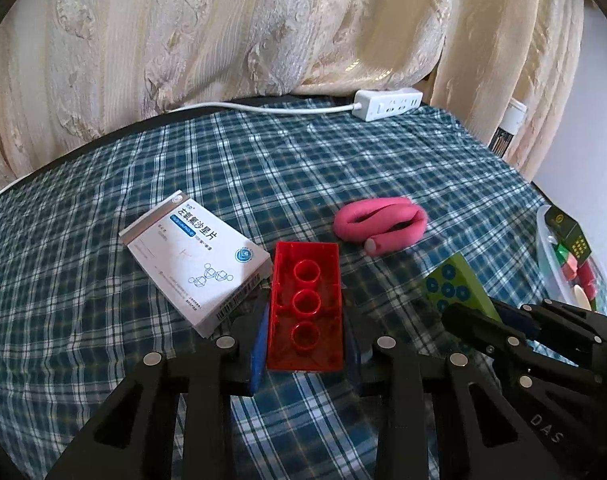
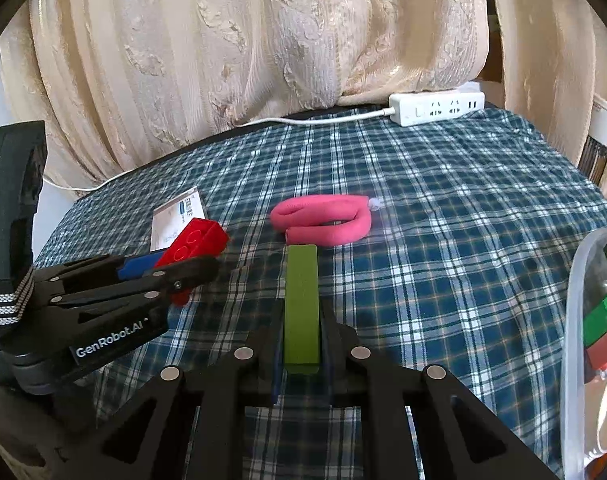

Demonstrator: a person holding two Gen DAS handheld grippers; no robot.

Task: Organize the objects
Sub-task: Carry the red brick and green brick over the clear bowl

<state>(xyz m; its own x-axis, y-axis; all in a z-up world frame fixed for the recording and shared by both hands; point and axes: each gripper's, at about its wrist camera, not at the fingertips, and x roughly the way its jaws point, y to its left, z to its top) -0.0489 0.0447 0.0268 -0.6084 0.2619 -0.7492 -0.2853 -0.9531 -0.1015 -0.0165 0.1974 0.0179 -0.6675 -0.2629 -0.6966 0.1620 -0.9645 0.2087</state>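
My left gripper [image 1: 305, 332] is shut on a red toy brick [image 1: 305, 304], held hollow side up above the plaid cloth; it also shows in the right wrist view [image 2: 195, 240]. My right gripper [image 2: 301, 340] is shut on a green block [image 2: 301, 308], whose face with blue circles shows in the left wrist view [image 1: 455, 288]. A white medicine box [image 1: 195, 256] lies left of the brick. A bent pink foam roller [image 2: 323, 222] lies on the cloth ahead of both grippers.
A clear plastic bin [image 2: 575, 320] with several coloured blocks and a dark box stands at the right edge. A white power strip [image 2: 435, 108] with its cable lies at the table's back edge. Cream curtains [image 2: 263, 40] hang behind.
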